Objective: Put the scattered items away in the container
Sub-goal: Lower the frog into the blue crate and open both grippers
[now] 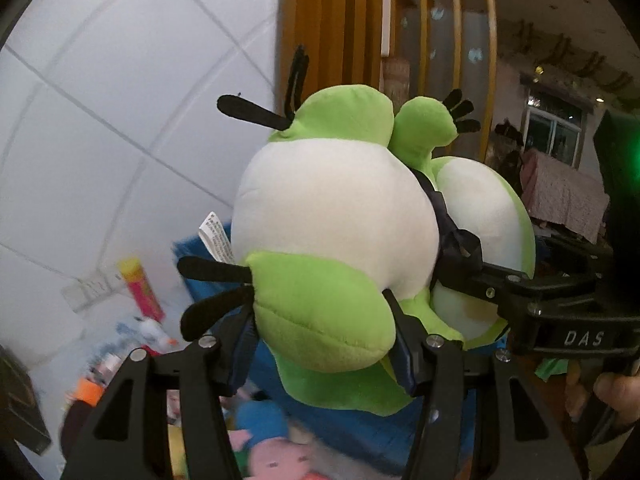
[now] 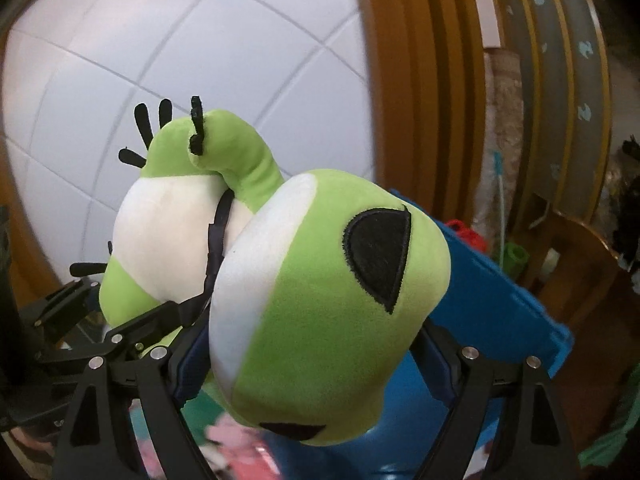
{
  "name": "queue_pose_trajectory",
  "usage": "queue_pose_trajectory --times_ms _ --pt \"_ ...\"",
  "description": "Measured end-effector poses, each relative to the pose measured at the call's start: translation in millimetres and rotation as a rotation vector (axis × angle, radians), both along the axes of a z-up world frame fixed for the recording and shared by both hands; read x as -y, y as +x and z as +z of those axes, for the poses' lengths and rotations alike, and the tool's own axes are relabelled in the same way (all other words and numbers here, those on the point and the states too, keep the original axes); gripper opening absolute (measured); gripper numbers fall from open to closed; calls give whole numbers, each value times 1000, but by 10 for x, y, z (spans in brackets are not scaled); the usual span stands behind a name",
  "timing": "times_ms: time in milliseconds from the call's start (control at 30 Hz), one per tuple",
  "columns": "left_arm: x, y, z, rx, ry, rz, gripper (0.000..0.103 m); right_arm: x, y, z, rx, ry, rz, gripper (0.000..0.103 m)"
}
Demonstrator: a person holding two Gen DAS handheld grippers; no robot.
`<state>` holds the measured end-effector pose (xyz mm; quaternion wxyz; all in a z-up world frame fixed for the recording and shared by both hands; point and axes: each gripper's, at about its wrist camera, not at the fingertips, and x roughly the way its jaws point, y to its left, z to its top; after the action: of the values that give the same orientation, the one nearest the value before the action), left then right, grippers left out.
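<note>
A green and white plush frog (image 1: 332, 216) with black toes hangs in the air, held from two sides. My left gripper (image 1: 320, 340) is shut on one green foot. In the right wrist view my right gripper (image 2: 314, 364) is shut on the frog's head (image 2: 320, 300), close to a black eye. The left gripper (image 2: 120, 328) shows there at the left, under the frog's body. A blue container (image 2: 500, 300) lies below and behind the toy. Pink plush toys (image 1: 276, 460) are inside it.
A red and yellow tube (image 1: 142, 292) and small bottles lie on the white tiled floor at the left. A wooden door frame (image 1: 328, 20) and wooden chairs (image 2: 580, 264) stand behind. A person's hand (image 1: 616, 392) holds the right gripper's handle.
</note>
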<state>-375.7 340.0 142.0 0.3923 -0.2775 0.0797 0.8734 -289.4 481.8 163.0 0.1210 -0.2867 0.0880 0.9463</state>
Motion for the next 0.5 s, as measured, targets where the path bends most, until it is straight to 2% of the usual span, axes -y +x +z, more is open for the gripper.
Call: queue_pose_trajectory --times_ms 133,233,367,433,500 --pt "-618 -222 -313 85 -59 9 55 -667 -187 -323 81 -44 9 87" --pt "-1005 -334 -545 119 -121 28 55 -1106 -343 -569 150 -105 26 87" --pt "-1256 -489 -690 174 -161 59 55 -1337 -432 -800 200 -144 48 87" --pt "-1308 -535 -798 226 -188 82 60 -1392 -461 -874 212 -163 63 90" --pt "-1296 -574 -935 253 -211 123 67 -1430 -487 -928 219 -173 75 98"
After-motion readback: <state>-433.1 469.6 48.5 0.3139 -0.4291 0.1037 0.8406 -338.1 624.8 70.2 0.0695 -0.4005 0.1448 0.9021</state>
